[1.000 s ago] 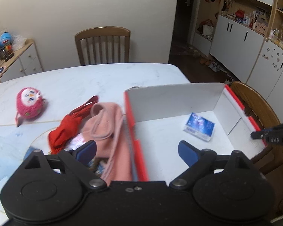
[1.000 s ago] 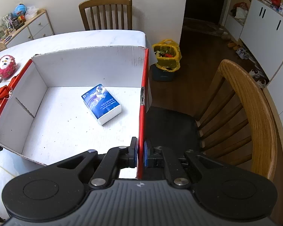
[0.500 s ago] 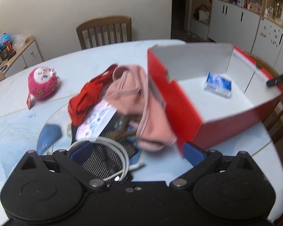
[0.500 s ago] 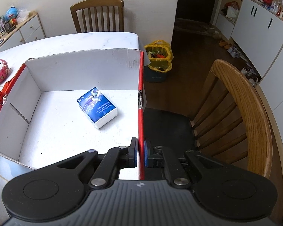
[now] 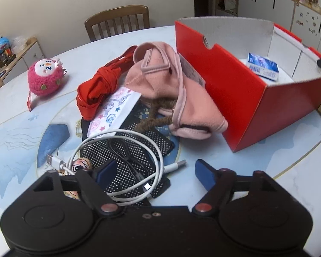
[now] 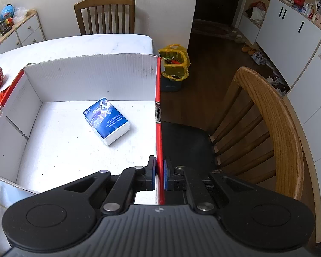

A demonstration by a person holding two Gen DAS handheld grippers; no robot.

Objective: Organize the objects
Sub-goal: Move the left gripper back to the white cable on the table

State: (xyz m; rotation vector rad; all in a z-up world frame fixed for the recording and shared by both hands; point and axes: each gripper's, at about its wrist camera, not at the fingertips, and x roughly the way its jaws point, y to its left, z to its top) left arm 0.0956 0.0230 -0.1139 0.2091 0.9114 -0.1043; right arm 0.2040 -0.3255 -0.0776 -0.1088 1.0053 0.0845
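A red cardboard box (image 5: 224, 81) with a white inside (image 6: 85, 77) stands on the table and holds a blue tissue pack (image 6: 107, 121). My right gripper (image 6: 159, 171) is shut on the box's right wall. My left gripper (image 5: 155, 171) hangs low over a pile left of the box. Its jaws are closing around a coiled white USB cable (image 5: 126, 135) on black dotted fabric (image 5: 128, 152), and the pads stand clear of the cable. Behind lie a pink fleece hat (image 5: 167, 85), a red cloth (image 5: 98, 87), a patterned packet (image 5: 113, 111) and a pink plush toy (image 5: 45, 77).
A wooden chair (image 6: 274, 115) stands close to the box's right side, another chair (image 5: 117, 21) at the table's far edge. A yellow bag (image 6: 175, 62) sits on the floor. White cabinets (image 6: 289, 32) line the right wall. A low sideboard (image 5: 17, 53) stands at the left.
My left gripper came off the box's edge, swung left and sank over the pile of loose things; its jaws have narrowed a little. The right gripper kept its hold on the box wall.
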